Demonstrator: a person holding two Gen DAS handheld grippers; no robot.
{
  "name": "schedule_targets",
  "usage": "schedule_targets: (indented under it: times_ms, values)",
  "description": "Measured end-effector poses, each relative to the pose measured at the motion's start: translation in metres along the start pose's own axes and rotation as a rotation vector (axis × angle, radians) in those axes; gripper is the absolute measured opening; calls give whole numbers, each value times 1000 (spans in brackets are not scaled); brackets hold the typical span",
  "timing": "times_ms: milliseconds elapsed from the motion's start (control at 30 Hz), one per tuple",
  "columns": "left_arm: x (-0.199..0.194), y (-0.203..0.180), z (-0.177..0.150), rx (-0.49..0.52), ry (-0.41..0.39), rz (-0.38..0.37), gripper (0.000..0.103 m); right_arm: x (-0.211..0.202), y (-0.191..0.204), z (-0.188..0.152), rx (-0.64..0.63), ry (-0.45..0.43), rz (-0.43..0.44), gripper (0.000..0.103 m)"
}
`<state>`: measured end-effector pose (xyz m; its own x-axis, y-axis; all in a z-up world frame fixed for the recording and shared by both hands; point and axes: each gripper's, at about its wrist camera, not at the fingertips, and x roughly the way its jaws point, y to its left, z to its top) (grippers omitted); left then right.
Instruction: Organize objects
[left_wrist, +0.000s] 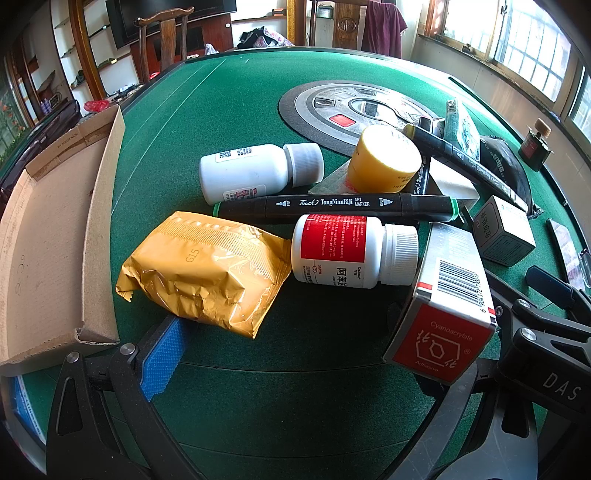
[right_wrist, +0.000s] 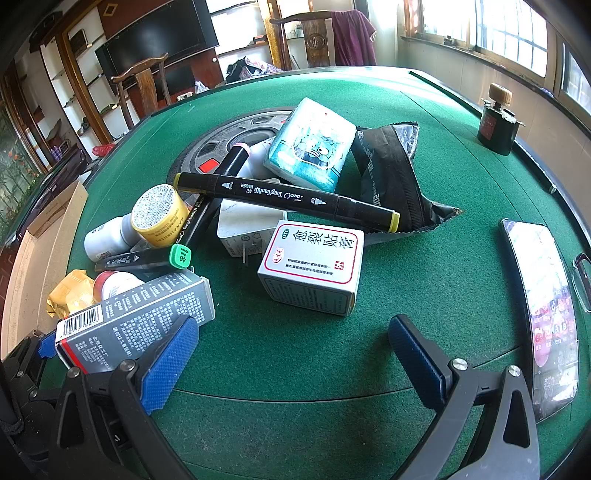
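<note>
Lying tilted against the left tongs (left_wrist: 295, 354), a grey adhesive box (left_wrist: 443, 295) with a red end and barcode is being touched by its right finger; the right tongs (right_wrist: 291, 354) are being held wide open, empty, above the green bench (right_wrist: 295, 369).

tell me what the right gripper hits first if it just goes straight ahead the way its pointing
Most likely the white medicine box with the red-bordered label, which lies straight ahead of the open right gripper, with only bare green felt between. Depth is hard to judge through the fisheye.

Left hand-held gripper (left_wrist: 291, 354)'s right finger behind adhesive box (left_wrist: 443, 306); phone (right_wrist: 546, 317) edge-cropped.
</note>
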<state>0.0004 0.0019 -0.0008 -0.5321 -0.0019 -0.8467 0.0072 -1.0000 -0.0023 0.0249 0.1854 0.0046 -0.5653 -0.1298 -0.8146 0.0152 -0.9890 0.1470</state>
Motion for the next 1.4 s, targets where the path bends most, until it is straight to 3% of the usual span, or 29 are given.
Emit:
schedule_targets:
  times_ms: [233, 667, 800, 867, 933, 1133, 1333, 1400]
  values:
    - [-1, -6, -5, 41, 0, 12, 103, 13, 18, 2, -46, 42, -158, 103]
    - [-45, 51, -24, 25, -81, -76, 102, 12, 16, -1, -49, 44, -152, 103]
    - [-56, 76, -19, 4, -80, -138, 94, 13, 13, 3, -195, 86, -36, 103]
    - [-60, 80, -14, 15, -88, -136, 91, 3, 4, -2, -194, 87, 25, 102]
    - [-57, 81, -8, 24, -71, -129, 91, -11, -9, -6, -173, 86, 143, 102]
    - [-37, 78, 14, -39, -13, -149, 91, -54, -40, -10, -171, -29, 192, 103]
    - [-10, 61, 18, 67, 62, -83, 91, -66, -57, -16, -150, -71, 258, 103]
    - [-4, 60, 20, 92, 52, -39, 90, -66, -59, -13, -144, -72, 264, 103]
